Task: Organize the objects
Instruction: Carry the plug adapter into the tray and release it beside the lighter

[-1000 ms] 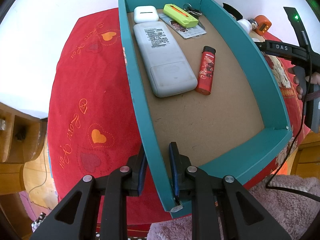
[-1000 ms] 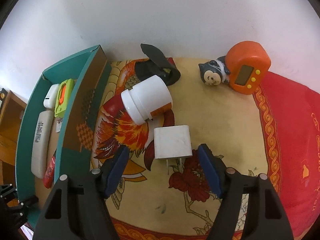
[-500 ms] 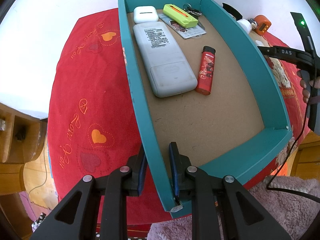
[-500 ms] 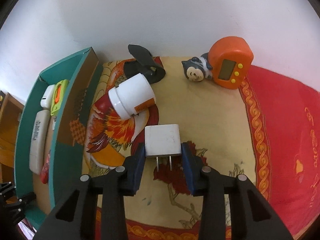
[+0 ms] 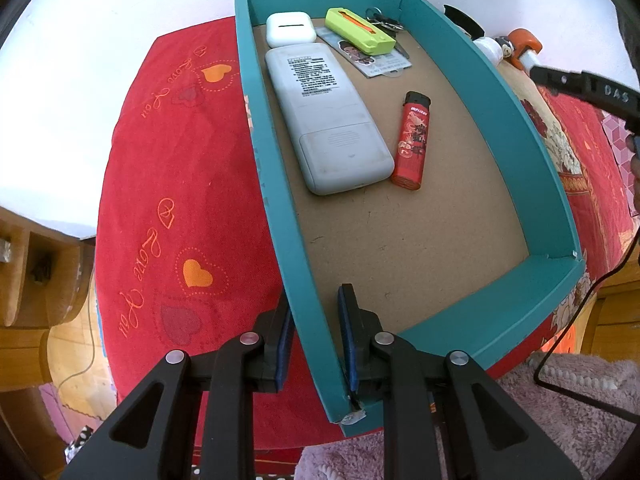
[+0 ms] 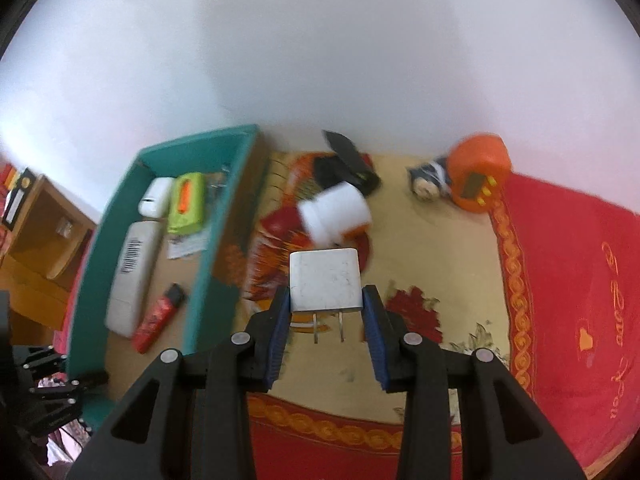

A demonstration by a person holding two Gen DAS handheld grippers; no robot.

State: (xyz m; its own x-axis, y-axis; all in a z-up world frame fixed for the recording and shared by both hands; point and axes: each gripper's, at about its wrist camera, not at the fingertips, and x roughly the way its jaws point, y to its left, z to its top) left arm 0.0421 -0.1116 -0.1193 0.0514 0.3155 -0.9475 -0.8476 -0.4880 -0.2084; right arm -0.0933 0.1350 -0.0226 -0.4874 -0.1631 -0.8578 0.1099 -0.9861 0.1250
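My left gripper [image 5: 314,332] is shut on the left wall of a teal cardboard box [image 5: 276,200], near its front corner. The box holds a white remote [image 5: 328,120], a red lighter [image 5: 412,142], a white earbud case [image 5: 290,30], a lime-green case [image 5: 360,30], a card and keys. My right gripper [image 6: 326,320] is shut on a white plug charger [image 6: 325,280] and holds it above the patterned cloth, prongs toward me. The box [image 6: 120,216] lies to its left.
A white jar [image 6: 336,212] lies on its side behind the charger, with a black clip-like object [image 6: 348,160] beyond it. An orange timer [image 6: 478,176] and a small cat figure [image 6: 428,178] stand at the back right. A white wall rises behind. Wooden furniture [image 5: 28,272] stands left.
My right gripper closed on the white charger and has lifted it off the cloth, up and away from the jar. My left gripper has kept its hold on the box wall.
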